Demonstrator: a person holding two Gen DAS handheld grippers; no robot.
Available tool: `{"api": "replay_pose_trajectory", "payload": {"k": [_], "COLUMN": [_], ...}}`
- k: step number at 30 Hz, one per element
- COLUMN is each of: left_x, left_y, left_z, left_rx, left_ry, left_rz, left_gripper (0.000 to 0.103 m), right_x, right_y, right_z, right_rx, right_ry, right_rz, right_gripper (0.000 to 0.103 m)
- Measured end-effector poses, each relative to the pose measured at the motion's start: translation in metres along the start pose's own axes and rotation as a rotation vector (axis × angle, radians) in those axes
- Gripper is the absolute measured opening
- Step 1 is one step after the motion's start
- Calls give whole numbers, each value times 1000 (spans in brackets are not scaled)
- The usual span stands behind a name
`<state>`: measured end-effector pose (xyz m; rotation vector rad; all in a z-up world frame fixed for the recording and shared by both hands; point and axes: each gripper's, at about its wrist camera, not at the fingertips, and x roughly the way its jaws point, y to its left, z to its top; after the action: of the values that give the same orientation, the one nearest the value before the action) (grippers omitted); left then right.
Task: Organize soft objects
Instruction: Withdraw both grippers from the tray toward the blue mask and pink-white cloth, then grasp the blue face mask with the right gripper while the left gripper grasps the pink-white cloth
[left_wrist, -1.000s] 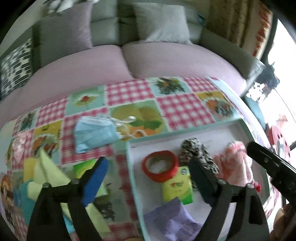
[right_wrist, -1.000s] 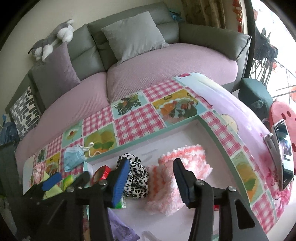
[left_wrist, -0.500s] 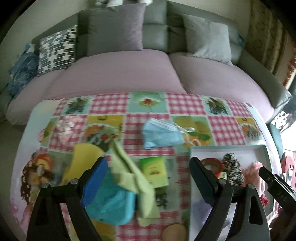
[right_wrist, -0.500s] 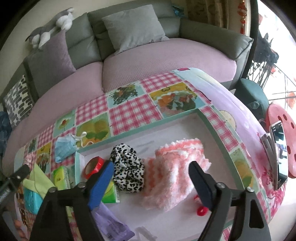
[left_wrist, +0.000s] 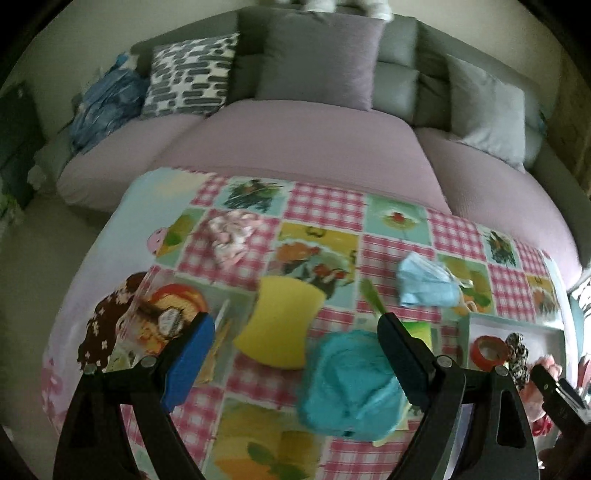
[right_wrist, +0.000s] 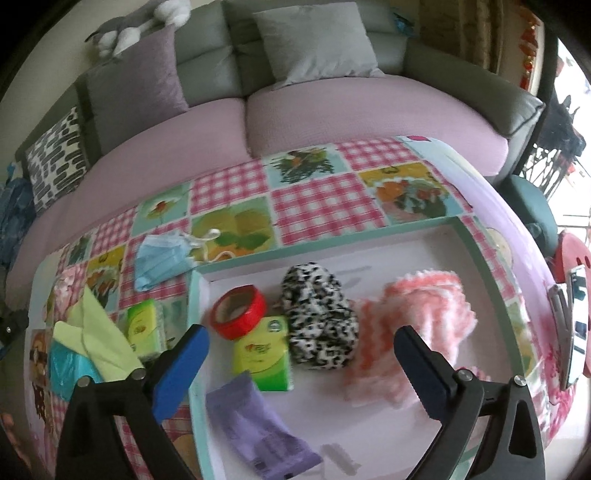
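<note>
My left gripper (left_wrist: 295, 354) hung spread and empty; yellow sponge (left_wrist: 282, 323) lay on the tablecloth (left_wrist: 325, 206) between its fingers, just beyond, long axis near-far. Right gripper (right_wrist: 301, 363), spread, empty, hung above the tray (right_wrist: 195, 295).

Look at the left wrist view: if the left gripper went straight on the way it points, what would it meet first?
Probably the yellow sponge, lying between the open fingers of the left gripper; the teal cloth sits just right of that line. Depth is unclear.
</note>
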<state>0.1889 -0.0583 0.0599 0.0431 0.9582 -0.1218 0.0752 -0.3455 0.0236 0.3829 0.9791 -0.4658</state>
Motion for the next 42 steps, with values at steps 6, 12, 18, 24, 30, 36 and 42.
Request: {"api": "replay_pose_trajectory", "payload": {"k": [6, 12, 18, 24, 30, 36, 42], "left_x": [-2, -2, -3, 3, 12, 17, 33], "left_y": [38, 66, 85, 89, 90, 89, 83], "left_z": [-2, -6, -5, 0, -1, 17, 52], "left_rx": [-76, -124, -160, -145, -147, -168, -63], "left_ry": [1, 13, 18, 33, 48, 20, 33], "left_rz": [43, 54, 54, 31, 30, -9, -22], "left_gripper": [90, 90, 90, 90, 90, 90, 97], "right_x": [-1, -3, 1, 9, 9, 8, 16], "right_y": [25, 52, 69, 72, 79, 88, 104], "right_z": [-3, -5, -8, -9, -6, 4, 35], "right_rx": [-45, -81, -101, -81, -98, -114, -124], "right_ry": [-4, -23, -27, -30, -75, -81, -24], "right_rz": [18, 47, 62, 79, 125, 161, 226], "right_gripper": [103, 103, 103, 103, 103, 103, 103]}}
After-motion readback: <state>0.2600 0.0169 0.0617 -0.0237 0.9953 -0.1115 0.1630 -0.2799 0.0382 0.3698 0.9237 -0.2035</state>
